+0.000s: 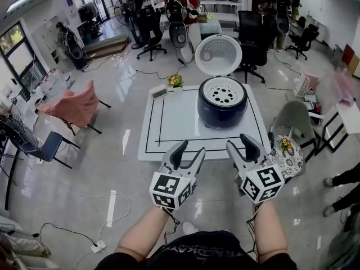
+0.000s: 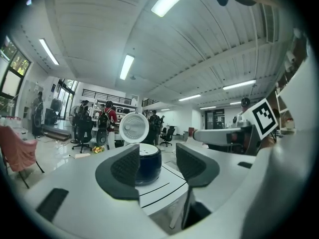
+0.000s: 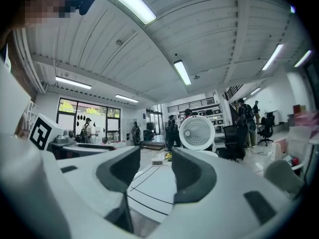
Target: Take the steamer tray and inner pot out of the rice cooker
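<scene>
Rice cooker [image 1: 222, 108] at tabletop [image 1: 169, 128] far edge, lid [image 1: 218, 54] up; steamer tray [image 1: 223, 91] seated inside, inner pot hidden. Left gripper [image 1: 190, 149], right gripper [image 1: 240, 142] agape, empty, off near edge. Nothing removed.

glossy floor [image 1: 112, 167], office chairs [image 1: 151, 32], ceiling strip lights [image 2: 126, 66].

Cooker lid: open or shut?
Open: the lid stands upright behind the cooker, leaving the steamer tray exposed.

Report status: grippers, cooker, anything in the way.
Left gripper and right gripper open, empty, at table's near edge. Cooker lid up, tray still in. Nothing between grippers and cooker.
</scene>
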`<action>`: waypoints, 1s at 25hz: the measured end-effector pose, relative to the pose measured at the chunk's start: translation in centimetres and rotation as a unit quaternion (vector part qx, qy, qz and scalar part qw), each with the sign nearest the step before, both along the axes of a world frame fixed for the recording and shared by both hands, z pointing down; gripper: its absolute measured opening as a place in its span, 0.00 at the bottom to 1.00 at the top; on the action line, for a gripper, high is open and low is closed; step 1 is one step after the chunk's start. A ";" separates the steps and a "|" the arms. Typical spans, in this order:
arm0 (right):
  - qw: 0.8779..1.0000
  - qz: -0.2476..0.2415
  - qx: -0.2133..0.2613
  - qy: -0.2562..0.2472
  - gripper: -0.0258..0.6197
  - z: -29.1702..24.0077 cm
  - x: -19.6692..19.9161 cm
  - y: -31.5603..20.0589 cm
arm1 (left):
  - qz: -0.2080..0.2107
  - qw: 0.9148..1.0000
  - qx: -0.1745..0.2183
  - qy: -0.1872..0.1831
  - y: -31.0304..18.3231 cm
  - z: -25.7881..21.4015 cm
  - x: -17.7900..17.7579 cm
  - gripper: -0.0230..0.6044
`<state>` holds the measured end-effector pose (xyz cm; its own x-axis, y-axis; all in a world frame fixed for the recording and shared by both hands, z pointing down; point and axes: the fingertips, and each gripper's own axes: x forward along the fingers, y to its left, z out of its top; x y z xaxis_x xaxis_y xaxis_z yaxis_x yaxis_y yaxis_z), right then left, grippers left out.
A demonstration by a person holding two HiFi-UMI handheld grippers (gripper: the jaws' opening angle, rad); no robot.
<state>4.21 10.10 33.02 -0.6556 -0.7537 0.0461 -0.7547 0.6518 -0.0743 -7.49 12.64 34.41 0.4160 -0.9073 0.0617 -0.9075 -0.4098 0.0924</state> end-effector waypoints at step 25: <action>0.999 0.029 -0.016 -0.013 0.42 0.6 -0.1 -11.9 | -0.046 0.999 -0.008 -0.007 -9.3 0.6 -2.9 0.57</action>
